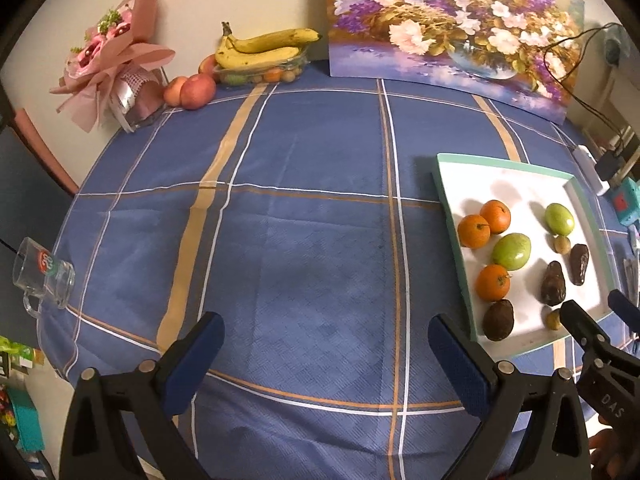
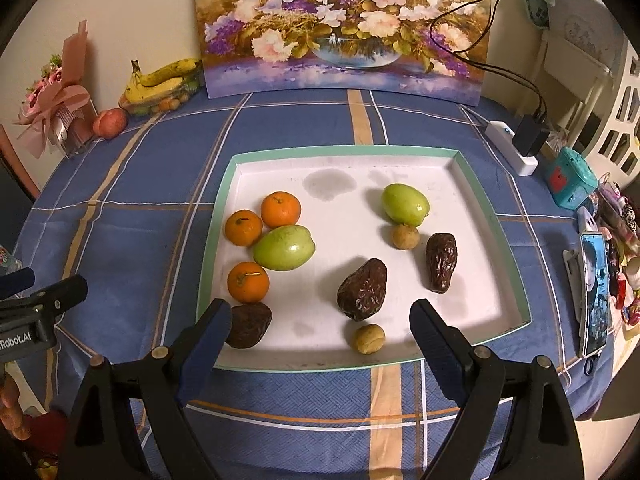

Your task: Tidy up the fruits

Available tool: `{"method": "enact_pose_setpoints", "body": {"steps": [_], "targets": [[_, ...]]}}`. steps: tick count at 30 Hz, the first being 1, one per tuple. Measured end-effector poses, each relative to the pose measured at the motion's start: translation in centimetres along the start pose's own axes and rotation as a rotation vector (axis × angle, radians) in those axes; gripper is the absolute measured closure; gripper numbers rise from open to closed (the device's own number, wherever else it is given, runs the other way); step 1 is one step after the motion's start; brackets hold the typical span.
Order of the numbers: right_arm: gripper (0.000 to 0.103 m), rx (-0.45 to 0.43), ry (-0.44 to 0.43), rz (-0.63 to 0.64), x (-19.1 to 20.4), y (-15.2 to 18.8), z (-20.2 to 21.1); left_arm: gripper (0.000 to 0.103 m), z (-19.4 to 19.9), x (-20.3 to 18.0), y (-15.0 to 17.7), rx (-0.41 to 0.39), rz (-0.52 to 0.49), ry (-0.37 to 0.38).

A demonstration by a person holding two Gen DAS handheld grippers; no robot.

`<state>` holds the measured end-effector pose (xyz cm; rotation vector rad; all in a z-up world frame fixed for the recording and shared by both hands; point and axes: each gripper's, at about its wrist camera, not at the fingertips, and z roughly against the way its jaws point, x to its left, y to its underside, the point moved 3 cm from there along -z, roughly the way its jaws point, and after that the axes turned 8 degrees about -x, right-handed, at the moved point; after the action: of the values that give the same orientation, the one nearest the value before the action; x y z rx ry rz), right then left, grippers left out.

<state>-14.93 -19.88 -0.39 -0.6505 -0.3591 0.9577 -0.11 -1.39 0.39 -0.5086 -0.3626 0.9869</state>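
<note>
Fingers: both grippers — left gripper (image 1: 326,354), right gripper (image 2: 320,340) — spread wide, holding nothing.
Dates (image 2: 363,290): soft, sticky — pinch yours gently across the middle.
Oranges (image 2: 248,282): firm, round, liable to roll.

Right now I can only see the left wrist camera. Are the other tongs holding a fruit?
Observer: No. The right tongs are open and empty, above the near part of the tray.
Operator: What is closest to them?
Observer: A small tan round fruit lies in the tray, seen in the gap between their fingers. Nothing touches it.
Operator: Is anything past the tray's right side?
Observer: A phone lies on the tablecloth there, with its screen lit.
</note>
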Motion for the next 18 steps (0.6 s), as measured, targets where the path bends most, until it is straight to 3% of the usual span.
{"method": "enact_pose_setpoints", "body": {"steps": [18], "targets": [[0.012, 0.016, -0.003, 0.000, -0.17, 0.25, -0.16, 0.000, -0.02, -0.54, 0.11, 0.009, -0.019, 0.001]]}}
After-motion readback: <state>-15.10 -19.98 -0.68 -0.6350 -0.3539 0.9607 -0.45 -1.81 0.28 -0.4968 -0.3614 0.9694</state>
